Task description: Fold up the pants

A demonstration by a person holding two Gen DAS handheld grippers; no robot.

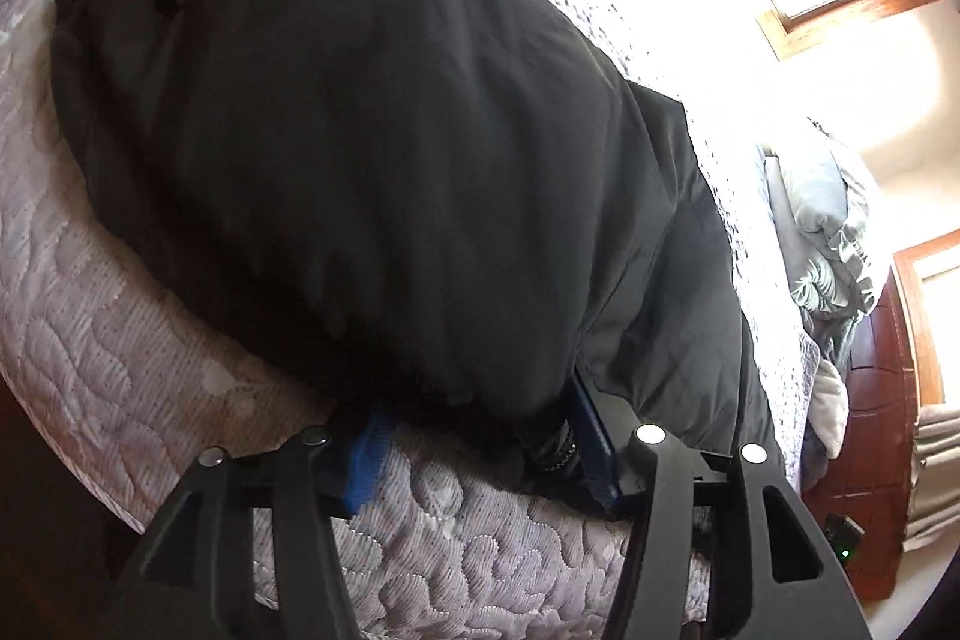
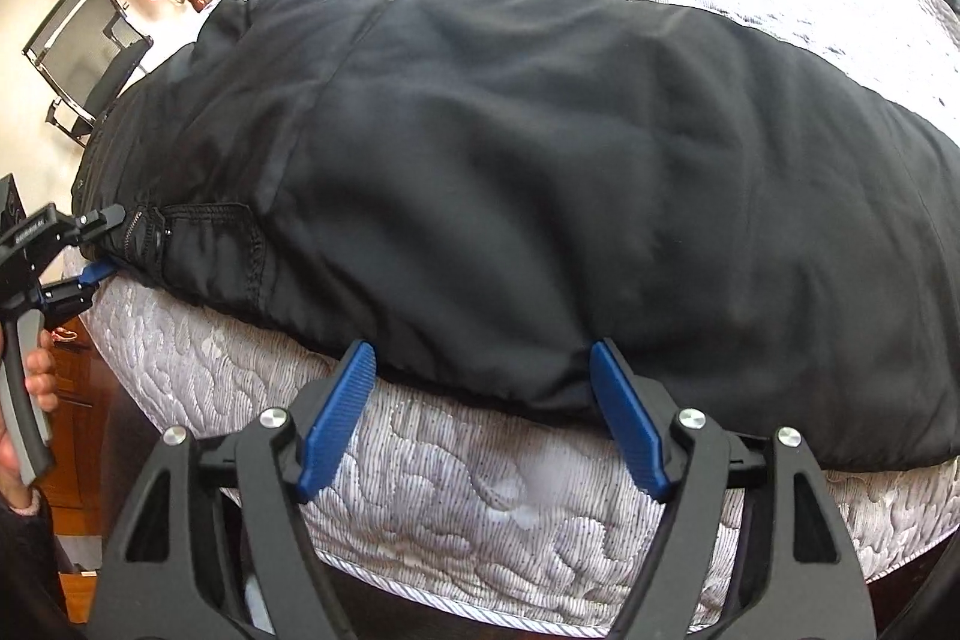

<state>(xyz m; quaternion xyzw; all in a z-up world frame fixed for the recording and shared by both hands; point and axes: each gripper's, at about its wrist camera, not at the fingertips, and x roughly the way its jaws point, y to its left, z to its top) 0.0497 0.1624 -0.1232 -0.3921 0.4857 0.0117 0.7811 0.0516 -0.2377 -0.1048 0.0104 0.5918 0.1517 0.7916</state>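
Pants (image 2: 540, 172), black, spread flat on the bed's quilted cover (image 2: 450, 508), near edge right along the mattress side. Right hand-held gripper (image 2: 483, 418) has its blue pads wide apart, straddling the hem edge but not pinching it yet afaict. Left hand-held gripper (image 1: 480, 451) is at the waist end by the zipper (image 1: 555, 451); jaws partway apart w/ cloth bunched between them, can't tell if it's actually clamped. The right cam shows it at the waistband corner too, w/ a hand (image 2: 36, 382) on the trigger. Fabric looks thin, soft and prob a bit slick, so it'll droop and slide. IMO grab at the thick stitched bits: waistband, fly, pocket seam (image 2: 258, 244), hem. Pillows (image 1: 834, 232) piled farther up the bed.
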